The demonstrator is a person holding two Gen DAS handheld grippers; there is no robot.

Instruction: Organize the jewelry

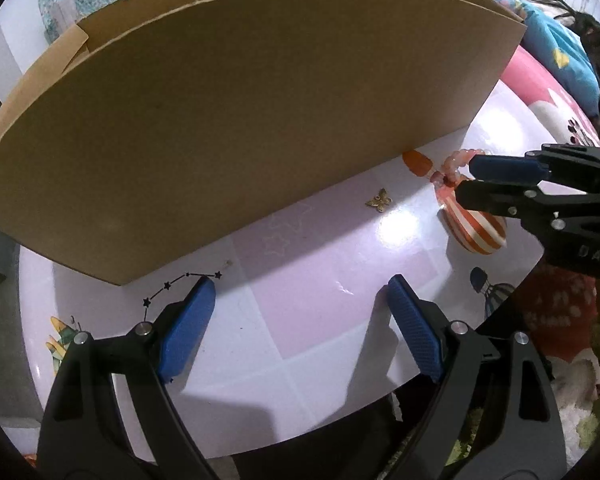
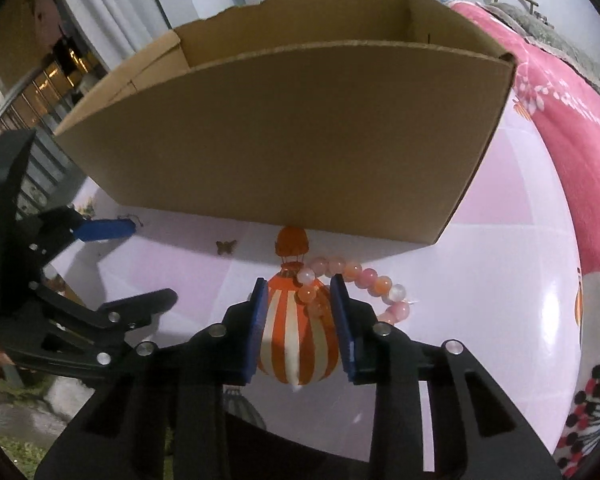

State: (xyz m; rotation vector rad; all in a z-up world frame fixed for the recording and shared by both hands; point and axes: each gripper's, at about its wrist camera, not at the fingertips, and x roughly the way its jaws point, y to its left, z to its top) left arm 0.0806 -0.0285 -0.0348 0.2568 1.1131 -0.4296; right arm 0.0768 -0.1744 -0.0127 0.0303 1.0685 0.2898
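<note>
A pink and orange bead bracelet (image 2: 360, 280) lies on the printed table cover in front of a brown cardboard box (image 2: 292, 136). My right gripper (image 2: 299, 286) is open, its blue pads either side of the bracelet's left end, low over the table. It shows in the left wrist view (image 1: 464, 180) at the bracelet (image 1: 452, 166). A small bronze butterfly charm (image 1: 379, 200) lies by the box and shows in the right wrist view (image 2: 225, 247). My left gripper (image 1: 300, 288) is open and empty, near the box's front wall (image 1: 240, 120).
The table cover (image 1: 320, 312) is lilac and white with printed orange striped balloons (image 2: 296, 340). A pink blanket (image 2: 560, 92) lies to the right. The table's front edge is close below my left gripper.
</note>
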